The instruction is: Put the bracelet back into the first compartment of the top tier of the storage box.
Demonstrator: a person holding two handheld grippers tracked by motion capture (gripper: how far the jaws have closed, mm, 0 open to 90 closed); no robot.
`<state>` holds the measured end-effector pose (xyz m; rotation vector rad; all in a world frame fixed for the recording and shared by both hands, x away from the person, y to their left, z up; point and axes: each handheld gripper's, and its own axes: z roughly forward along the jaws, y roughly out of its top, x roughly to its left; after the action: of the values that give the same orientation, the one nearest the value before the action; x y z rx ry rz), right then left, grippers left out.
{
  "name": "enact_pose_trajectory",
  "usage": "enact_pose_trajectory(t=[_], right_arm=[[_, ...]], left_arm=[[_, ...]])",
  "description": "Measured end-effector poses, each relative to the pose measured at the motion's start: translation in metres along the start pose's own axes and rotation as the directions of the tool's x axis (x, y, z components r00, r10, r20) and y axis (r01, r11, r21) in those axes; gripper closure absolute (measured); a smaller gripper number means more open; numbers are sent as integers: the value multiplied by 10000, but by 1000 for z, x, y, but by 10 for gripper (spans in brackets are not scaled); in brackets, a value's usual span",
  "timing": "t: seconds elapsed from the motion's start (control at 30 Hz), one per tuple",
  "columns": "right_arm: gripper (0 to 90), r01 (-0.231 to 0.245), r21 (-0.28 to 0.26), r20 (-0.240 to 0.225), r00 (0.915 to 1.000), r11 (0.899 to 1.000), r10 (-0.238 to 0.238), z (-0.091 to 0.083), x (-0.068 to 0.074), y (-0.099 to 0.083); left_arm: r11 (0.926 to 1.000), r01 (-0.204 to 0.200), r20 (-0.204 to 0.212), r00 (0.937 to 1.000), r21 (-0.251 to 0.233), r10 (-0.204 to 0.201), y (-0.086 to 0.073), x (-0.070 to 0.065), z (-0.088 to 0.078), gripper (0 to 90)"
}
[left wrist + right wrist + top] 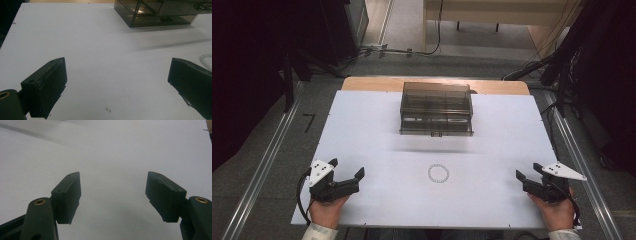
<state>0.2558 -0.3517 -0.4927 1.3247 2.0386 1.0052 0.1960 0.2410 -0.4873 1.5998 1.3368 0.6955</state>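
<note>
A smoky transparent drawer box (436, 108) stands at the far middle of the white table (377, 135), its drawers closed; its corner also appears in the left gripper view as the box (155, 12). A small white beaded ring (438, 173) lies flat near the front centre, and the ring (206, 60) peeks in at the right edge of the left gripper view. My left gripper (346, 169) rests open at the front left, well left of the ring. At the front right, my right gripper (528, 171) is open over bare table. Nothing sits between either pair of jaws (117, 82) (113, 195).
The table's front edge lies just under both hands. Grey floor with metal rails (267, 165) flanks the table, cables (392, 50) run across the floor behind it, and dark equipment stands at both far corners.
</note>
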Motion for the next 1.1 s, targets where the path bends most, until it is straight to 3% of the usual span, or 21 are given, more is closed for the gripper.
enact_pose_trajectory(t=[0.27, 1.1], right_arm=[[301, -123, 17, -355, 9993, 9999, 124, 0, 5, 2], [334, 341, 149, -906, 9954, 9993, -326, 2, 26, 7]], left_arm=[[10000, 25, -10, 10000, 3, -25, 0, 0, 0, 26], [10000, -7, 34, 10000, 33, 7, 0, 0, 1, 26]])
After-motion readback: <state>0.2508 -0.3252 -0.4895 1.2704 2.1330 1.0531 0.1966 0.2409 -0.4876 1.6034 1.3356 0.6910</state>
